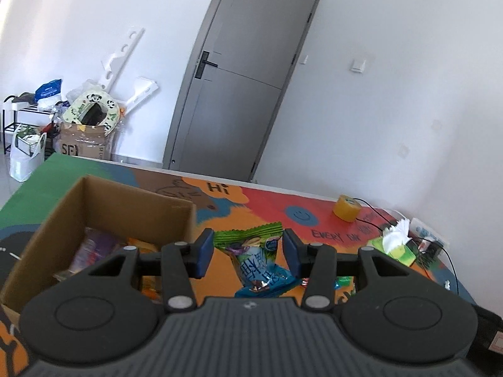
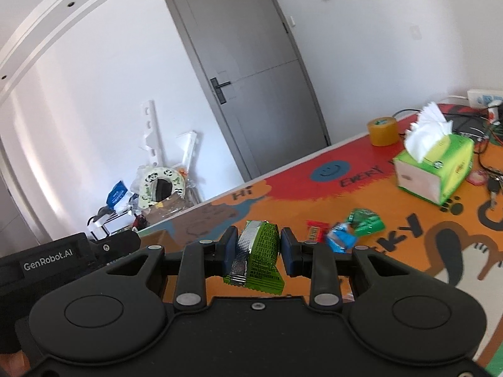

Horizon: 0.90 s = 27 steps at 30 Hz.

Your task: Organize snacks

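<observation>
My left gripper (image 1: 248, 253) is open above the table, with a green and blue snack packet (image 1: 256, 260) lying between its pads, apart from both. An open cardboard box (image 1: 103, 220) with several snacks inside stands just to the left of it. My right gripper (image 2: 256, 251) is shut on a green snack packet (image 2: 261, 257) with a silver seam and holds it above the table. Beyond it on the table lie a red packet (image 2: 314, 231), a blue packet (image 2: 339, 238) and a green packet (image 2: 364, 221). The left gripper's body (image 2: 63, 257) shows at the left.
A colourful mat (image 2: 314, 188) covers the table. A green tissue box (image 2: 437, 169), a yellow tape roll (image 2: 382, 131), keys (image 2: 493, 188) and cables (image 2: 471, 128) sit at the far right. A grey door and floor clutter lie beyond the table's far edge.
</observation>
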### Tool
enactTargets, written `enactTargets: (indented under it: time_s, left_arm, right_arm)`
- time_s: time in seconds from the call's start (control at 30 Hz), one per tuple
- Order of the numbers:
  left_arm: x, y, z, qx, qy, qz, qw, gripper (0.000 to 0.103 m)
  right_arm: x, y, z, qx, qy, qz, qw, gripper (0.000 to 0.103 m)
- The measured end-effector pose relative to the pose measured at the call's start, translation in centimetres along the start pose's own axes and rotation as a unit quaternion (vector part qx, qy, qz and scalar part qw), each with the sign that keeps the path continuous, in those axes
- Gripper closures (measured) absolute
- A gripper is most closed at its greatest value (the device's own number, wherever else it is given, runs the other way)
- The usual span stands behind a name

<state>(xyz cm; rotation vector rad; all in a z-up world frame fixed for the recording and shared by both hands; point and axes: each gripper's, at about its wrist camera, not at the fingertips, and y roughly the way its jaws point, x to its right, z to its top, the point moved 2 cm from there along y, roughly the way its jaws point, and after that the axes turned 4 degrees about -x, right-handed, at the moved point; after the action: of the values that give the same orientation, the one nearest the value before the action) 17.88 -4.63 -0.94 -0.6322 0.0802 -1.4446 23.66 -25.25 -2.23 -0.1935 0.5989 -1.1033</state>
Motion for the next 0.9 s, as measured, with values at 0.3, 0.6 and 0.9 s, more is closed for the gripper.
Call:
enactTargets:
  time_s: [0.3, 0.6, 0.9]
  left_arm:
    - [-4.4, -1.0, 1.5, 0.013, -0.022, 0.029, 0.9993, 0.057]
    - [-8.3, -0.9, 1.9, 0.011, -0.051, 0.048, 0.9975, 0.057]
    - [-11.0, -0.4, 1.8, -0.017, -0.084, 0.037, 0.9957, 0.033]
  right_arm:
    - [-3.4, 1.3, -0.5, -0.011, -0.02, 0.019, 1.0, 0.072]
    - [-7.0, 2.6, -0.5, -0.019, -0.047, 0.037, 0.998, 0.072]
    - [-10.0, 4.2, -0.4, -0.027, -0.069, 0.04, 0.996, 0.072]
